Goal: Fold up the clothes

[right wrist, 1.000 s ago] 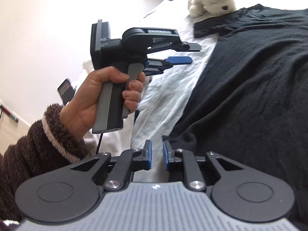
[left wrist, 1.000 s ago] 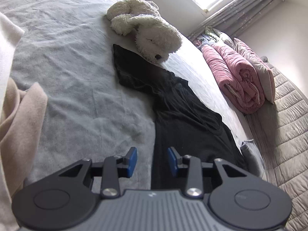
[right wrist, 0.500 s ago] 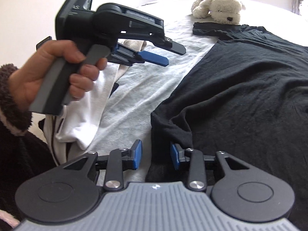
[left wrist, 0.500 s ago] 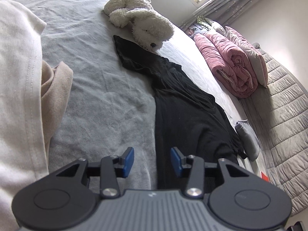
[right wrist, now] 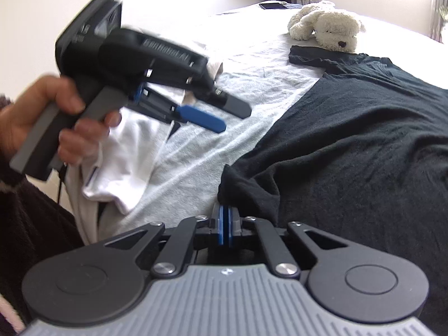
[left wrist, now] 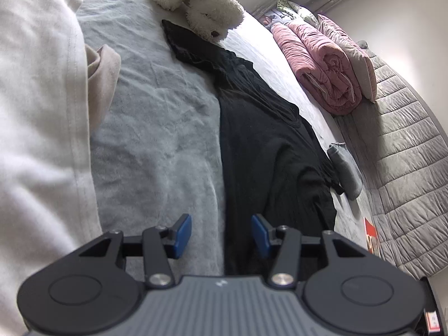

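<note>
R gripper point(right wrist: 225, 225) jaws pinched tight at the near hem corner of the black shirt point(right wrist: 350, 145), prob clamping it, though the cloth betw pads isn't clear. Shirt lies flat on bed point(left wrist: 156, 128), collar end by plush dog point(right wrist: 330, 29). L gripper point(left wrist: 221, 233) jaws wide, empty, over shirt's side edge, likely to take 2nd corner for the fold.

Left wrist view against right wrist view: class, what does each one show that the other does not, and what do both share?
Only the left wrist view shows the rolled pink quilt and the open left tool from behind.

Only the right wrist view shows the hand gripping that tool, and the right tool closed at the hem.

Both show the black shirt, plush dog and bed sheet.
</note>
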`<state>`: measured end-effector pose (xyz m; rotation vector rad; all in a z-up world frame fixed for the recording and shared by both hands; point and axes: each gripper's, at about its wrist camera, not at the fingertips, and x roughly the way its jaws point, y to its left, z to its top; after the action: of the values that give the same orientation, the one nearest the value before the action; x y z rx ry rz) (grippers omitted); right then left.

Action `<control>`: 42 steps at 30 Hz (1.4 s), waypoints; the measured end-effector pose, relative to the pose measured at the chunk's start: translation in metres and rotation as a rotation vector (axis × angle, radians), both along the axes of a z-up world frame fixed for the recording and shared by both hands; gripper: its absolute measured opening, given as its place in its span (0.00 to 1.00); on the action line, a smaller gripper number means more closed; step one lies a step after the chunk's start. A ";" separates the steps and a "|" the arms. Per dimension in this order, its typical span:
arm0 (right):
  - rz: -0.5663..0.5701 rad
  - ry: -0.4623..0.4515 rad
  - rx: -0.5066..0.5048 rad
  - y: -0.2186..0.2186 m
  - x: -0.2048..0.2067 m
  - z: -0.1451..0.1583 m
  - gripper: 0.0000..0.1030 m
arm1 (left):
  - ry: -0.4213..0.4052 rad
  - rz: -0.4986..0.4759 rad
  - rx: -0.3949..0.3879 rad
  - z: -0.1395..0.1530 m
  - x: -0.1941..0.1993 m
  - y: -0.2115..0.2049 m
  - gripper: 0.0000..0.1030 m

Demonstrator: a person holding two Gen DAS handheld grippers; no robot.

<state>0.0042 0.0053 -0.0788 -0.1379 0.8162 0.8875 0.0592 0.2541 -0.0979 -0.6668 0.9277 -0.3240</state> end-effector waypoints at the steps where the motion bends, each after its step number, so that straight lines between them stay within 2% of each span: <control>1: 0.002 0.009 0.019 -0.002 -0.001 0.002 0.04 | 0.006 -0.008 -0.006 -0.001 -0.004 0.001 0.48; 5: 0.030 0.052 0.107 -0.007 -0.007 0.012 0.04 | 0.038 -0.093 -0.058 0.000 -0.021 0.002 0.48; 9: 0.072 0.093 0.157 -0.004 -0.014 0.014 0.04 | 0.048 -0.137 -0.101 -0.001 -0.038 0.003 0.50; 16: 0.126 0.092 0.110 0.007 -0.031 0.004 0.05 | 0.065 -0.131 -0.088 -0.004 -0.057 0.001 0.50; 19: 0.104 0.111 0.096 0.003 -0.033 0.001 0.13 | 0.072 -0.123 -0.091 -0.002 -0.062 0.001 0.49; 22: 0.068 0.115 0.099 -0.012 -0.033 0.010 0.15 | 0.088 -0.112 -0.112 0.002 -0.067 0.002 0.49; 24: 0.002 0.109 0.116 -0.032 -0.032 0.019 0.23 | 0.094 -0.110 -0.126 0.004 -0.071 0.002 0.49; 25: -0.031 0.106 0.125 -0.043 -0.032 0.023 0.34 | 0.096 -0.109 -0.130 0.006 -0.074 0.002 0.49; 26: -0.063 0.103 0.134 -0.053 -0.031 0.028 0.37 | 0.098 -0.110 -0.132 0.007 -0.076 0.000 0.49; 30: -0.201 0.089 0.152 -0.101 -0.033 0.042 0.37 | 0.106 -0.110 -0.138 0.009 -0.086 -0.007 0.48; 34: -0.350 0.092 0.162 -0.160 -0.040 0.051 0.37 | 0.099 -0.106 -0.106 0.010 -0.097 -0.014 0.47; 39: -0.540 0.132 0.176 -0.233 -0.054 0.055 0.37 | 0.107 -0.073 -0.055 0.008 -0.107 -0.014 0.45; 42: -0.614 0.168 0.178 -0.258 -0.062 0.051 0.37 | 0.120 -0.050 -0.074 0.005 -0.110 -0.011 0.45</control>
<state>-0.0575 -0.2530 -0.0281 0.3350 0.8627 0.3877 -0.0508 0.2433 -0.0930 -0.7377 1.0516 -0.3666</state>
